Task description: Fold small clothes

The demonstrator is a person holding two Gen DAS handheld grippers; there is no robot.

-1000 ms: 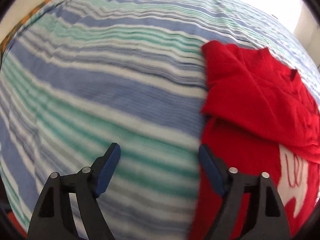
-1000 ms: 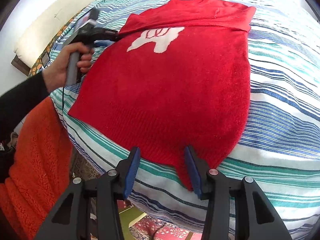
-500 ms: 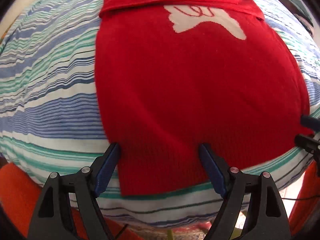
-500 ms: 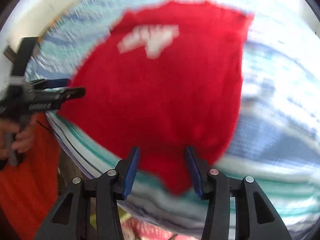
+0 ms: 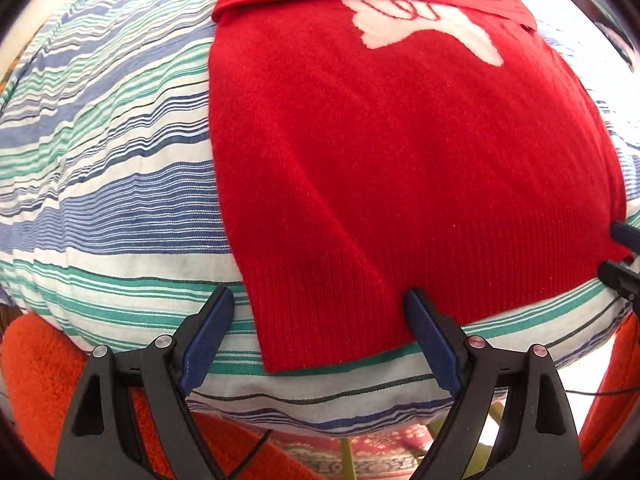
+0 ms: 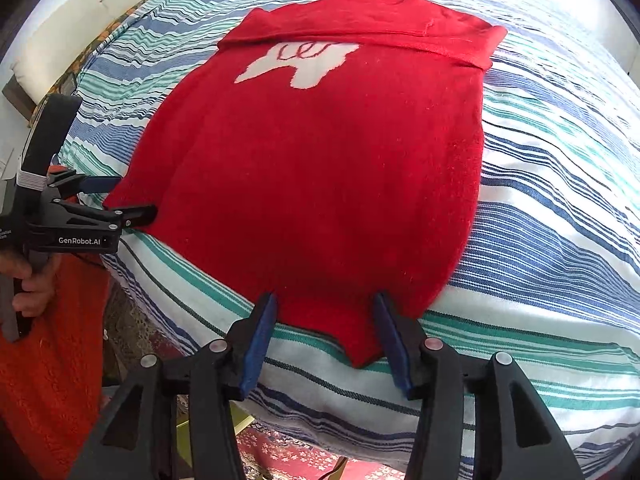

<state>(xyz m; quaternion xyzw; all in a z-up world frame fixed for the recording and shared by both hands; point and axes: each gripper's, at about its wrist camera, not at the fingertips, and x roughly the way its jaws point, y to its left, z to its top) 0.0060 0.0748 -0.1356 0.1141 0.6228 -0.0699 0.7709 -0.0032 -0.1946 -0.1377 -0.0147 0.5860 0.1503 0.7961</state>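
A small red knit sweater (image 5: 400,152) with a white motif (image 5: 432,28) lies flat on a striped bed, sleeves folded across the top. My left gripper (image 5: 320,320) is open, its jaws on either side of the hem's near left corner. My right gripper (image 6: 325,326) is open, its jaws on either side of the hem's right corner. The sweater (image 6: 320,168) fills the right wrist view, where the left gripper (image 6: 120,200) shows at the left hem corner. The right gripper's fingers (image 5: 624,236) show at the right edge of the left wrist view.
The bed cover (image 5: 100,160) has blue, green and white stripes and drops off at the near edge. An orange knitted garment (image 6: 48,360) is on the person at the left. A patterned red rug (image 6: 288,456) lies on the floor below.
The left gripper swung from the sweater's shoulder side down to the hem's left corner. The right gripper stayed at the hem's right corner. Both stayed open.
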